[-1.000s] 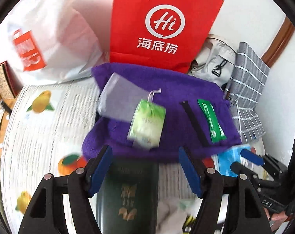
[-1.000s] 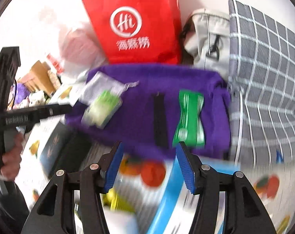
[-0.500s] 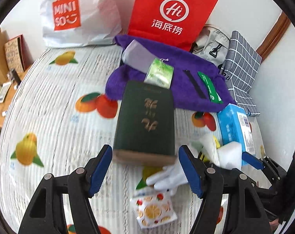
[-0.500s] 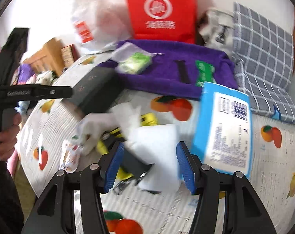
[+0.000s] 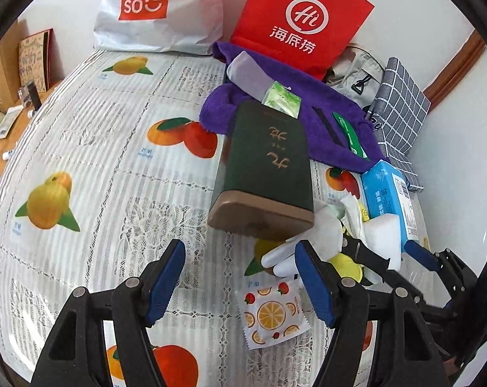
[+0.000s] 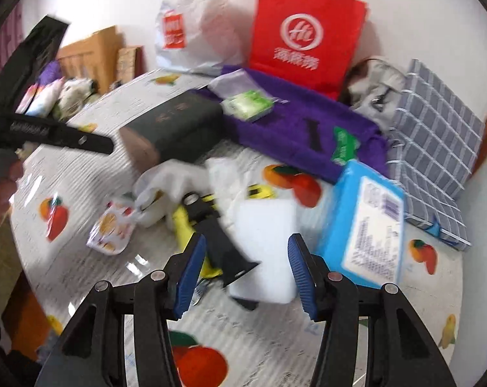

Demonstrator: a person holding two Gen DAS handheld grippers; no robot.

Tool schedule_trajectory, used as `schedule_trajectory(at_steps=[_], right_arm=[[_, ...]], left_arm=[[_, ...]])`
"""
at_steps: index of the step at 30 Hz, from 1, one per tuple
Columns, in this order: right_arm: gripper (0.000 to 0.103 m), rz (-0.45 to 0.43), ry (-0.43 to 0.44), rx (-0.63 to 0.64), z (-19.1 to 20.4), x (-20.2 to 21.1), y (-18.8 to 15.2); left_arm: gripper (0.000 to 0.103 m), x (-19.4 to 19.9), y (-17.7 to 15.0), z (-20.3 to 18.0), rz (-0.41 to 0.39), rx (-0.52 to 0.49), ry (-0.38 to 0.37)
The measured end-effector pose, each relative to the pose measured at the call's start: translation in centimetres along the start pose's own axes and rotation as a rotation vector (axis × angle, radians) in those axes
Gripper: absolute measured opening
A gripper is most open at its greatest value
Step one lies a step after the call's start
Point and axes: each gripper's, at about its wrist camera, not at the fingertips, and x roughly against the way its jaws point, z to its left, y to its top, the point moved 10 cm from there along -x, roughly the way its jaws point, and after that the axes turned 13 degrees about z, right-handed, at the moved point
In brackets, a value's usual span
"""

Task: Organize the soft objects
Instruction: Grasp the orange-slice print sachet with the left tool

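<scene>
A: White foam sponge block (image 6: 264,245), rectangular, lies flat on the fruit-print lace tablecloth (image 5: 92,167), right ahead of the right gripper (image 6: 246,266). Jaws spread wide, nothing in them.

B: Handling?

A: Looks light and squashy, matte, not slippery. I'd pinch it across the short sides near the middle; it should dent and spring back. Its left edge overlaps a black-handled tool (image 6: 220,242), so a grip there may drag that too.

B: Left side?

A: Left gripper (image 5: 240,277) also spread, empty, over bare cloth. Just beyond its right finger (image 5: 311,277): a limp white fabric glove (image 5: 304,245) and a small flat orange-slice-print sachet (image 5: 272,312), crinkly film.

B: Further out?

A: Dark green rigid box with a tan end (image 5: 266,171), hard, not a soft item. Light blue soft-pack tissues (image 6: 359,222) touching the sponge's right side; slick plastic wrap, compressible. Behind, a fuzzy purple towel (image 5: 336,119) carrying a green tissue packet (image 5: 282,100). Right view is motion-blurred, so the yellow thing (image 6: 185,225) under the tool I can't identify.
</scene>
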Motion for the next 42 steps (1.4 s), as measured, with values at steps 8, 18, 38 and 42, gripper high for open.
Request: schedule_trajectory(at_steps=[8, 18, 38, 42], right_arm=[[0.038, 0.057, -0.112, 0.091, 1.6, -3.1, -0.5], [0.004, 0.003, 0.011, 0.066, 2.0, -1.8, 0.4], [0.003, -0.018, 0.146, -0.097, 0.9, -2.5, 0.0], [0.003, -0.060, 0.177, -0.127, 0.8, -0.3, -1.4]], left_arm=[[0.069, -0.4, -0.8, 0.7, 0.010, 0.003, -0.008], [0.069, -0.5, -1.6, 1.1, 0.024, 0.022, -0.012], [0.069, 0.7, -5.0, -0.1, 0.037, 0.016, 0.026], [0.069, 0.1, -5.5, -0.6, 0.050, 0.009, 0.045]])
